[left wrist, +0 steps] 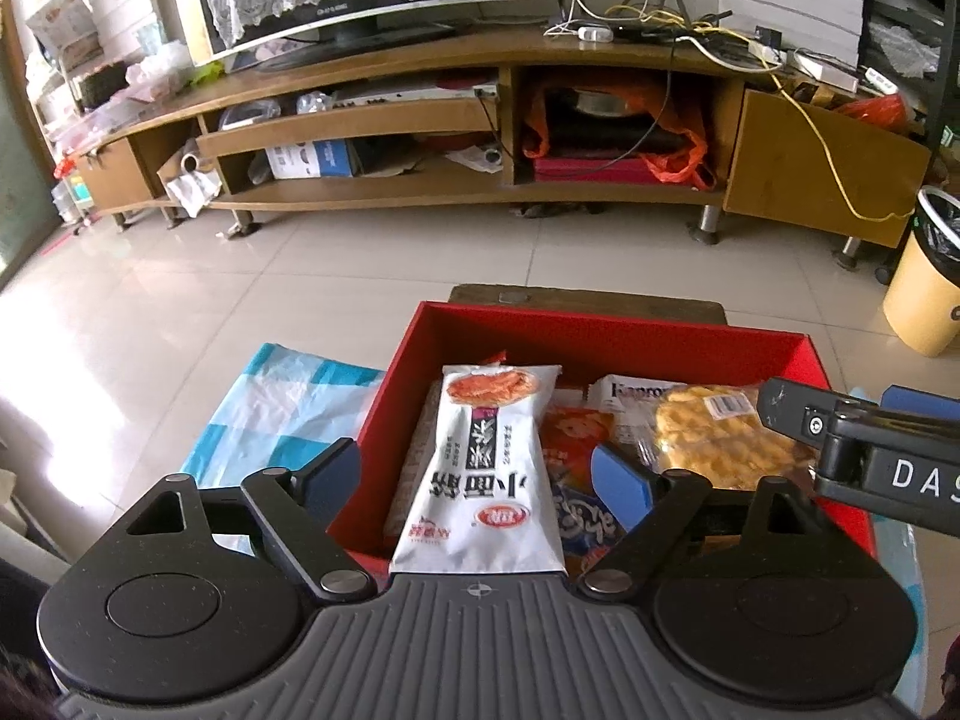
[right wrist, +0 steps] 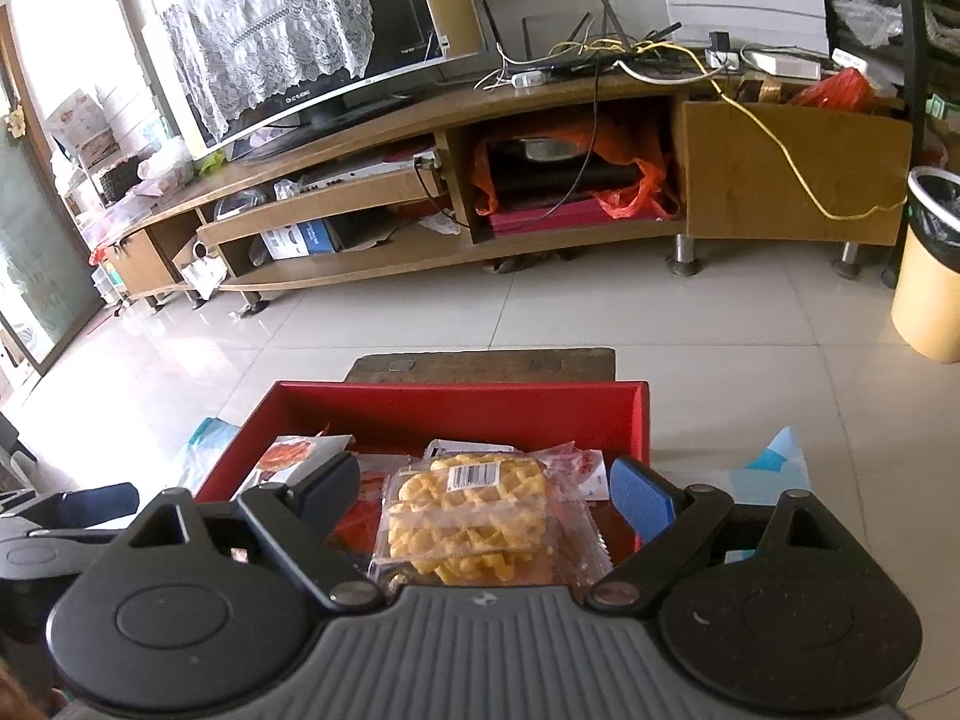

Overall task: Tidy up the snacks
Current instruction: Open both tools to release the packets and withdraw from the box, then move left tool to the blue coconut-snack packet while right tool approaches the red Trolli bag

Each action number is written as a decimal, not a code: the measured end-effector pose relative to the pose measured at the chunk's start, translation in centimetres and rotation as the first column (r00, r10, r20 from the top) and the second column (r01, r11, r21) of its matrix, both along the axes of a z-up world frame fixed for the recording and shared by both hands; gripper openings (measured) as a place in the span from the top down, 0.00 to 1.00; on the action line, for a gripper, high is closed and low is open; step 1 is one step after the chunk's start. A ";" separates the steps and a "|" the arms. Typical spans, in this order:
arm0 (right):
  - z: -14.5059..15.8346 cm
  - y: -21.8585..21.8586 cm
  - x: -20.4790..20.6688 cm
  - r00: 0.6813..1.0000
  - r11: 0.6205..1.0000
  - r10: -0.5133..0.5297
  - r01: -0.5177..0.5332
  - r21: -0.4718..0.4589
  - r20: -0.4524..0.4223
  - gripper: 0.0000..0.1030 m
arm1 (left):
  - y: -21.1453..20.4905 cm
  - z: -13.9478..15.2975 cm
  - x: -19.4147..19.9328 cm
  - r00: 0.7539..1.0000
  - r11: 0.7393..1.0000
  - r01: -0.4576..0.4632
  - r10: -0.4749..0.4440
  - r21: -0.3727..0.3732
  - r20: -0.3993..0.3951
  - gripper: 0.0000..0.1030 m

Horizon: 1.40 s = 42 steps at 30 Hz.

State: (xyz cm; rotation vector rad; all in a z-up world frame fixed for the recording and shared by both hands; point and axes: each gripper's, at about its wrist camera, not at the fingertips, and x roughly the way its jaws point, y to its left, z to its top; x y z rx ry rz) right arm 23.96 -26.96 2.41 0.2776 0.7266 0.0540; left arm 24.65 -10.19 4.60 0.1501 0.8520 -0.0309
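Observation:
A red box (left wrist: 600,324) (right wrist: 462,402) holds several snack packs. My left gripper (left wrist: 477,474) is open over the box's left part, its fingers on either side of a white snack bag (left wrist: 486,468) with a red-orange picture that lies in the box. My right gripper (right wrist: 483,498) is open over the box's right part, its fingers on either side of a clear pack of yellow waffle crackers (right wrist: 468,516) (left wrist: 720,432). Neither pack is pinched. An orange packet (left wrist: 570,438) and a white "Kapron" packet (left wrist: 630,396) lie between them.
The box sits on a low surface with a blue-and-white checked bag (left wrist: 270,408) under its left side. A dark wooden board (right wrist: 480,363) lies behind it on the tiled floor. A wooden TV stand (left wrist: 456,120) is across the room, a yellow bin (left wrist: 924,276) at right.

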 end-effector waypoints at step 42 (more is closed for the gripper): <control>-1.8 -5.0 -11.6 0.986 0.997 0.045 -0.055 -0.054 -0.158 0.15 | -2.7 -9.9 -7.1 0.935 1.000 -0.022 0.013 -0.022 -0.353 0.27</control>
